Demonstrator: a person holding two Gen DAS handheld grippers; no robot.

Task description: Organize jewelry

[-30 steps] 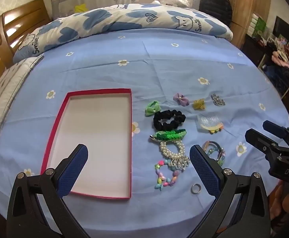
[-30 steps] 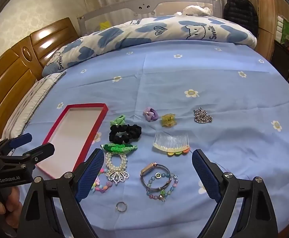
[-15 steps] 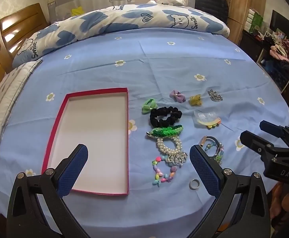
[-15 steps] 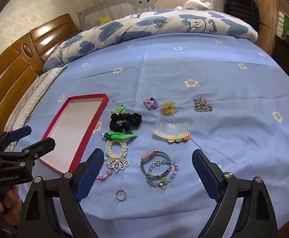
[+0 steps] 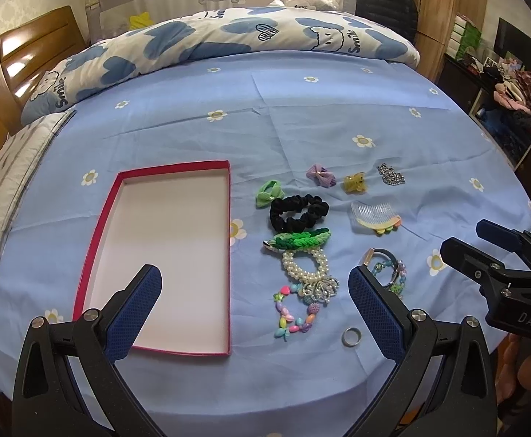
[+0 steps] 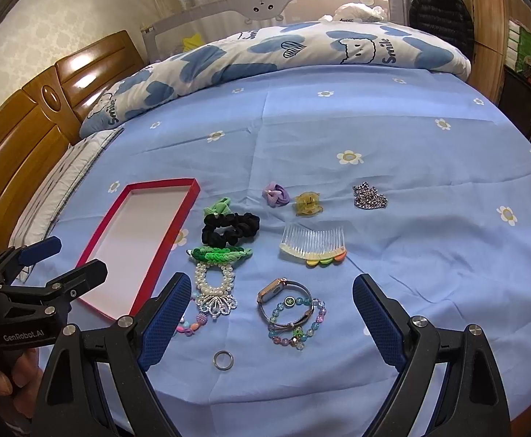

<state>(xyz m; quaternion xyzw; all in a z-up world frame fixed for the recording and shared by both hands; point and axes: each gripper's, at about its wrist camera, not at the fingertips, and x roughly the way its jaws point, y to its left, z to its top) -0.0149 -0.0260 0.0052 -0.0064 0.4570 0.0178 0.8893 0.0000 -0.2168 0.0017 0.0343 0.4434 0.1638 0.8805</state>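
Note:
An empty red-rimmed box (image 5: 99, 235) lies on the blue bedsheet, also in the right wrist view (image 6: 94, 244). Right of it lie jewelry and hair items: black scrunchie (image 5: 298, 212), green braid (image 5: 298, 239), pearl bracelet (image 5: 306, 266), colourful bead bracelet (image 5: 292, 313), silver ring (image 5: 350, 336), clear comb (image 6: 314, 245), bangle and bead bracelet (image 6: 291, 311), chain (image 6: 369, 196). My left gripper (image 5: 252, 300) is open and empty above the box's near end. My right gripper (image 6: 271, 311) is open and empty above the bracelets.
A folded blue-and-white quilt (image 5: 229, 43) lies across the far side of the bed. A wooden headboard (image 6: 28, 123) stands at the left, a pillow (image 5: 7, 182) beside it. The bed's near edge runs just below the ring. Cluttered shelves (image 5: 513, 109) stand at the right.
Both grippers have drawn back and up a little from the bed, so the items look smaller and farther. Nothing was picked up or moved.

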